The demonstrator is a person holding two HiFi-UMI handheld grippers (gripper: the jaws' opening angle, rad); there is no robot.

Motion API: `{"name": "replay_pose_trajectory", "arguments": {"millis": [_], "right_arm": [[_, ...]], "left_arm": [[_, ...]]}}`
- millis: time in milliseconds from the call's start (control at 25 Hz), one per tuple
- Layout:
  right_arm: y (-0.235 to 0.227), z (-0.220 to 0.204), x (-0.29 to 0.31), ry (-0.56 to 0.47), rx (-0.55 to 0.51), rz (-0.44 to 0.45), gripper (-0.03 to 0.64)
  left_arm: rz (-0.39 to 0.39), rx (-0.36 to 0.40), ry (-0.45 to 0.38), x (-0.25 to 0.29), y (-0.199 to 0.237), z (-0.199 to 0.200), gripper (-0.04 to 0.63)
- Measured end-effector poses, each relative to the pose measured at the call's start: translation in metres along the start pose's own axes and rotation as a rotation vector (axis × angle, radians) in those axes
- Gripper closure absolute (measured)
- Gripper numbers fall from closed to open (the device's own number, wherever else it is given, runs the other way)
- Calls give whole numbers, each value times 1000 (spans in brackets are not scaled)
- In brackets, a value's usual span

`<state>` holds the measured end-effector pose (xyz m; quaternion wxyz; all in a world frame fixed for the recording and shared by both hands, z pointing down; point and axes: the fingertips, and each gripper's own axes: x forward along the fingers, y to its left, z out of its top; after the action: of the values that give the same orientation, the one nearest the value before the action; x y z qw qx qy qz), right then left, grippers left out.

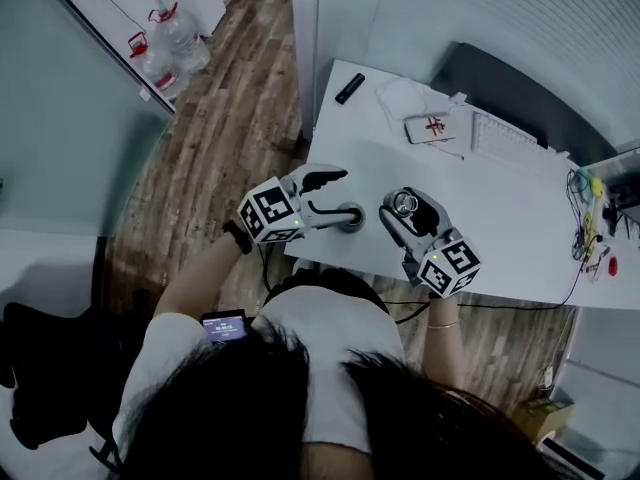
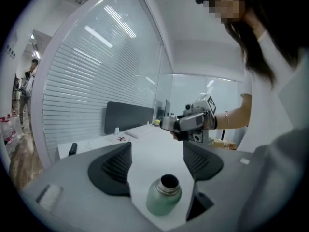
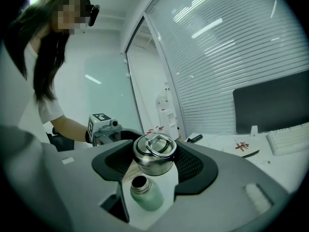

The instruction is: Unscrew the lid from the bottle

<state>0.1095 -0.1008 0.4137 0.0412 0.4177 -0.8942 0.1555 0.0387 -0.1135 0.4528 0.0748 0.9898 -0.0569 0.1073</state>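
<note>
A green bottle [image 1: 352,217] stands upright near the front edge of the white table [image 1: 500,228], its steel mouth uncovered. In the left gripper view the bottle [image 2: 163,195] sits low between the jaws of my left gripper [image 2: 157,161], which is open and clear of it. In the head view the left gripper [image 1: 340,196] hovers just left of the bottle. My right gripper [image 1: 408,210] is shut on the steel lid [image 1: 405,204], held in the air to the bottle's right. The right gripper view shows the lid [image 3: 154,153] with its ring handle clamped between the pads, and the bottle [image 3: 145,193] below it.
A black remote [image 1: 350,88], a small case with a red mark [image 1: 430,128] and a white keyboard [image 1: 505,138] lie at the table's far side. Cables [image 1: 588,223] trail at the right end. Water jugs [image 1: 165,48] stand on the wooden floor at left.
</note>
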Motion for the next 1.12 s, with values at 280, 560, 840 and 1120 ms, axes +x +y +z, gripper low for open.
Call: {"name": "replay_pose_trajectory", "arguments": {"millis": [280,560,840,1120], "right_arm": [[-9,31,-19,-105,-23,-115,353],[-15,46,-30,-142,-71,-195,353],[-11,60,-37,-161,-107,-238,353],[-10,64,-37,-189,-113,-236,353]], "left_arm": [[183,-103,-145,-3,16,48,239],[320,-115,-156,-2,18,70,298],[444,-103,-185,-14,22,82,400],[502,-88,-199,-22,16,83,459]]}}
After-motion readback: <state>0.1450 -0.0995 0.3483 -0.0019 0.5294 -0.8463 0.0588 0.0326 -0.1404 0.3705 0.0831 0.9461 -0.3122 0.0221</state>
